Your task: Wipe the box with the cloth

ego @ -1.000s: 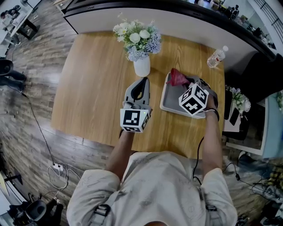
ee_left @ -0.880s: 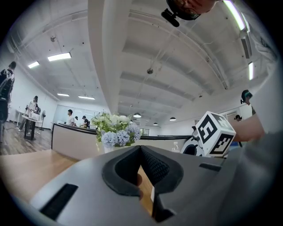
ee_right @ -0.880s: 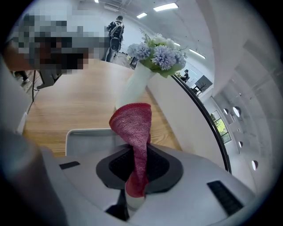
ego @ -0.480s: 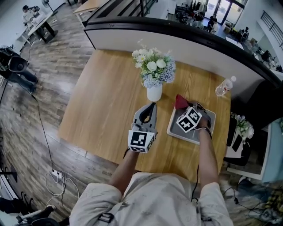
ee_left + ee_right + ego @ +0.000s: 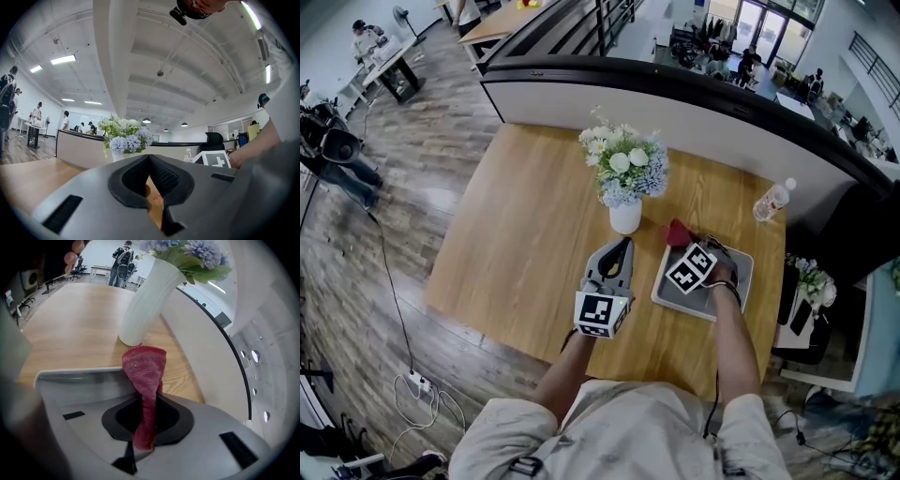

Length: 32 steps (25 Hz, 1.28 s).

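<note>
- Head view: right tongs (image 5: 684,242) hold a red knitted cloth (image 5: 677,231) over the far-left corner of the shallow grey box (image 5: 737,274) on the wooden worktop (image 5: 525,216). The left tongs (image 5: 622,247) hover just beside the box.
- Left gripper view: tongs clenched, nothing between them.
- Right gripper view: tongs clamped on the cloth, near a white vase (image 5: 145,301).

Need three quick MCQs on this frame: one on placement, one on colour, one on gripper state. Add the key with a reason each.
1. Relative to the box, the vase stands:
A. inside it
B. on its right
C. on the table, to its left

2. The cloth is:
A. blue
B. red
C. white

3. The left gripper is:
A. shut and empty
B. shut on the cloth
C. wide open

Key:
1 C: the head view shows the vase on bare wood left of the box.
2 B: red fabric is clamped in the right gripper.
3 A: its jaw tips meet, with nothing between.
</note>
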### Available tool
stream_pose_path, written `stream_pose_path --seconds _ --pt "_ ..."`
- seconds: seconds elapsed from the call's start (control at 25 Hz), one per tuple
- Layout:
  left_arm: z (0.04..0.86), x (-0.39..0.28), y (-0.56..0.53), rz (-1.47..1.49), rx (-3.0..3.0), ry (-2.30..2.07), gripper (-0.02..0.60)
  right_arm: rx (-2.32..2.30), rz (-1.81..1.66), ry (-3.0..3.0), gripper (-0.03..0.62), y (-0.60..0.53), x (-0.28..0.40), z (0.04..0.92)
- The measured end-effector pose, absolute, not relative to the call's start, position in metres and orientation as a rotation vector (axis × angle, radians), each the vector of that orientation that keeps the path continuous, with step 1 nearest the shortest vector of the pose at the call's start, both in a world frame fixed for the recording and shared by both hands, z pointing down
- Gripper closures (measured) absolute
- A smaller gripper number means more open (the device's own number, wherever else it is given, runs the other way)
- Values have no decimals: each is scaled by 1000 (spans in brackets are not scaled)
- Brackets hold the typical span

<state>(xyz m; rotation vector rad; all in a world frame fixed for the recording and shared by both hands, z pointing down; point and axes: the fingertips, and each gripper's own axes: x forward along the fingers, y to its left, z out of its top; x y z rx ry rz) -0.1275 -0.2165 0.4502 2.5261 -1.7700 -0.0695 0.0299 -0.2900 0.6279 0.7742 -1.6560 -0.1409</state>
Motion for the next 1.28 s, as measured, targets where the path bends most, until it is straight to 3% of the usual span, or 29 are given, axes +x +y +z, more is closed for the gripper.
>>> stream_pose_path --seconds 1.28 --pt "440 -127 -205 -89 2551 -1779 568 671 -151 -1662 530 -250 22 628"
